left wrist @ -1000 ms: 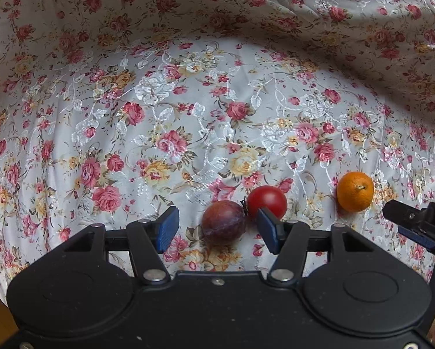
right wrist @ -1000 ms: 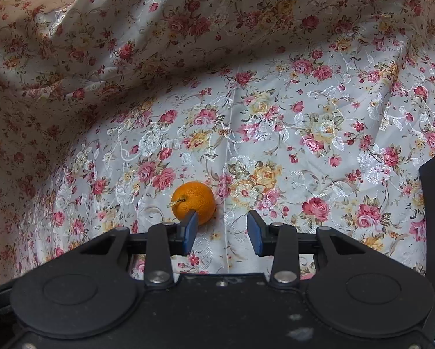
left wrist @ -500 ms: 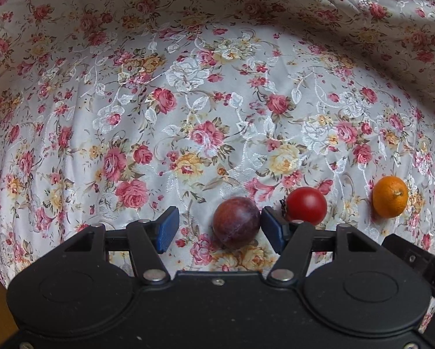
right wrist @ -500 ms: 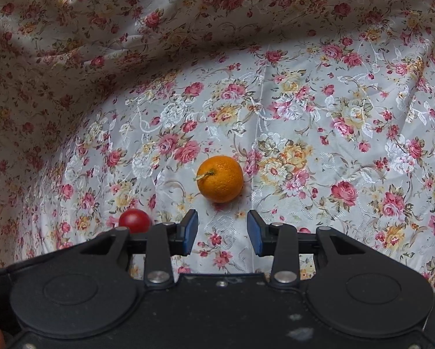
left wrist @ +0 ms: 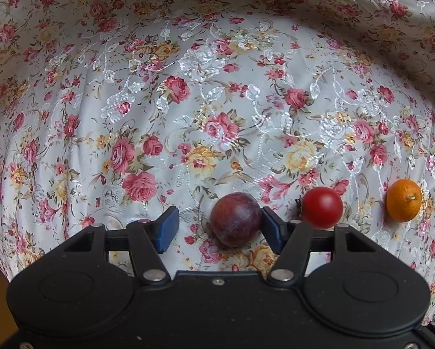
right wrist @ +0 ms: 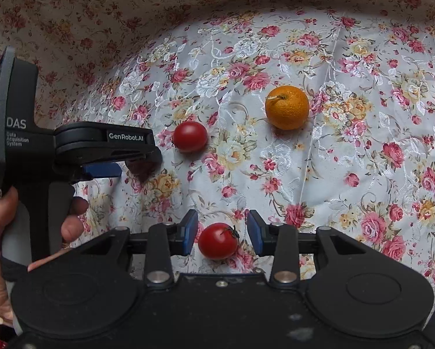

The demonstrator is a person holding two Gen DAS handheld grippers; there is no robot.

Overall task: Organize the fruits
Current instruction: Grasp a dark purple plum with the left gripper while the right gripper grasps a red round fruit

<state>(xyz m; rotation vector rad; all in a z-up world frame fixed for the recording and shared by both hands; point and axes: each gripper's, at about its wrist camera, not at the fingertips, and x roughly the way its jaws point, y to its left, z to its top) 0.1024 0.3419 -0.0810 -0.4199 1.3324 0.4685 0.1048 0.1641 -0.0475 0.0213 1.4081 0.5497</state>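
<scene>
A dark purple plum (left wrist: 236, 219) lies on the floral cloth between the fingers of my left gripper (left wrist: 218, 229). It rests against the right pad (left wrist: 271, 228), with a gap to the left pad, and the jaws are closing. To its right lie a red tomato (left wrist: 322, 208) and an orange (left wrist: 403, 200). In the right wrist view a second tomato (right wrist: 218, 241) sits between the fingers of my open right gripper (right wrist: 223, 232), clear of both pads. Beyond it are the first tomato (right wrist: 189, 136) and the orange (right wrist: 287, 107).
The flowered cloth (left wrist: 188, 101) covers the table and rises in folds at the back. A person's hand (right wrist: 2, 232) holds the left gripper's handle at the left of the right wrist view; that gripper hides most of the plum (right wrist: 141, 171).
The right gripper pulled back from the orange and rolled; a second tomato now lies between its fingers and the left gripper has come into its view. The left gripper sank slightly around the plum.
</scene>
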